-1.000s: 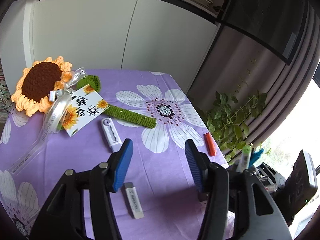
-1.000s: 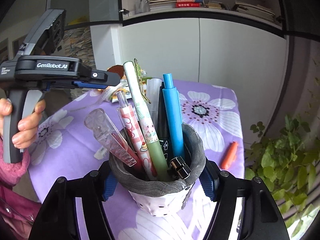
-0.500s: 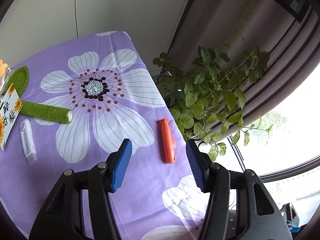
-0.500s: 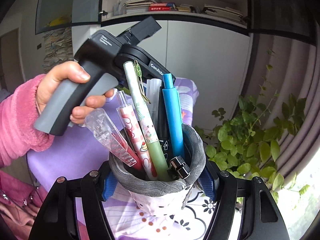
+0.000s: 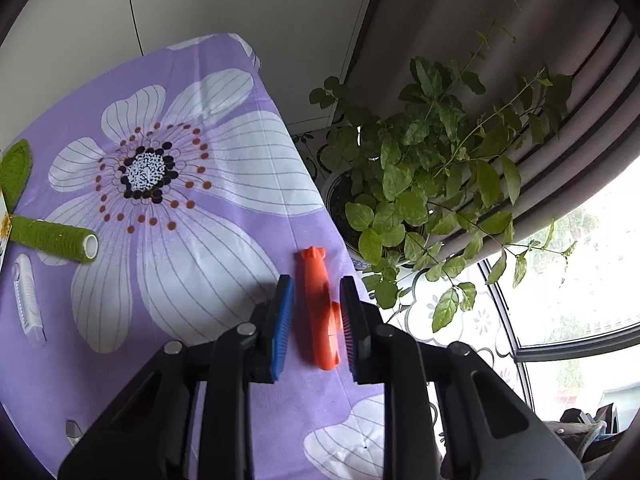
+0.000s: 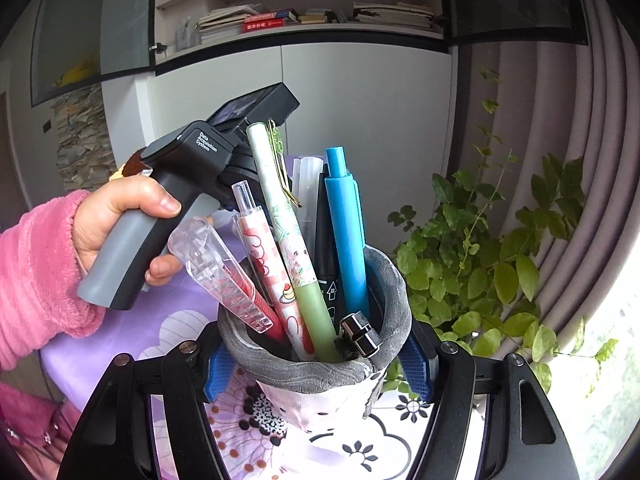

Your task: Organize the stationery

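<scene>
While the left gripper (image 5: 314, 312) was hovering wide open above the purple flowered tablecloth (image 5: 188, 312) half a second ago, its blue pads are now sitting much closer together, straddling the orange stationery piece (image 5: 318, 308) near the table's right edge. The right pad appears to be touching the orange piece's side, while a thin gap is showing on the left, so the jaws are narrowed around it but not clearly pinching. The orange piece is lying flat on the cloth in the same spot as before, and it is looming larger in the left wrist view because the gripper has dropped down to it. Off to the left, the green crocheted stem (image 5: 52, 238) and the white ribbed item (image 5: 27, 300) are lying where they were, well apart from the orange piece. The potted plant (image 5: 432, 184) is standing beyond the table edge.

In the right wrist view, the right gripper (image 6: 316, 372) is still pressing its blue pads against both sides of the grey pen holder (image 6: 320, 364), gripping it as before. The holder is carrying the blue pen (image 6: 346, 232), the green-tipped patterned pen (image 6: 288, 232), the pink checked pen (image 6: 264, 264) and a clear-capped item (image 6: 216, 268), all leaning upright. The person's left hand (image 6: 120, 228), in a pink sleeve, is gripping the other device's handle, now tilted lower than earlier.
</scene>
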`<action>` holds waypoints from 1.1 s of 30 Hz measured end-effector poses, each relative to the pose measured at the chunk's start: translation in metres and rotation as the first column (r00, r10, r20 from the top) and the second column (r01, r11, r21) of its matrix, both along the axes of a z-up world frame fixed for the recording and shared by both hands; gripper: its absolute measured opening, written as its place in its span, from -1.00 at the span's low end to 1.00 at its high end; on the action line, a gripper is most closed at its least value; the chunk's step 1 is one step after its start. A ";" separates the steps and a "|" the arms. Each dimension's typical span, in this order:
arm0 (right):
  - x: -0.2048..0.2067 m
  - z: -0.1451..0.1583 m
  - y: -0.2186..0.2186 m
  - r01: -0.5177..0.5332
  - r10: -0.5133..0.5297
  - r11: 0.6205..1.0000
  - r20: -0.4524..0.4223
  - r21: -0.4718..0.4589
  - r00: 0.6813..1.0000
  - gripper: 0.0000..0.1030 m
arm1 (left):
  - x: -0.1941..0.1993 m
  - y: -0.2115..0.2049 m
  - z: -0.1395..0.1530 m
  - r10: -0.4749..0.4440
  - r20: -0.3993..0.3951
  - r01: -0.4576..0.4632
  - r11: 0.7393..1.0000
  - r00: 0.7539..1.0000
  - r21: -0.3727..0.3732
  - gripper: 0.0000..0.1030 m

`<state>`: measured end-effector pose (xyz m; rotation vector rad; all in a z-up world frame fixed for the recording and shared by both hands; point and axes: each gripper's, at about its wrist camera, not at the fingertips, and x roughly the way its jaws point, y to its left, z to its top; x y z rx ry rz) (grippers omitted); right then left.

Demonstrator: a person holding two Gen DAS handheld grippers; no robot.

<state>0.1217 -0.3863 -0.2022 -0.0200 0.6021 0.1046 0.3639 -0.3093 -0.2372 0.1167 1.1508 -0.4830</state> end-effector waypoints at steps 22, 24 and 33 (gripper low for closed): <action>0.005 0.004 0.019 -0.042 0.042 0.999 0.010 -0.031 0.999 0.37 | -0.034 0.074 0.053 0.012 0.171 0.004 0.996 0.985 -0.094 -0.79; 0.011 0.004 0.029 -0.070 0.070 0.997 0.008 -0.031 0.997 0.37 | -0.045 0.098 0.071 0.031 0.204 -0.005 0.992 0.978 -0.129 -0.79; 0.068 0.001 0.084 -0.181 0.181 0.983 0.005 -0.005 0.983 0.37 | -0.090 0.190 0.130 0.141 0.370 -0.063 0.974 0.919 -0.216 -0.79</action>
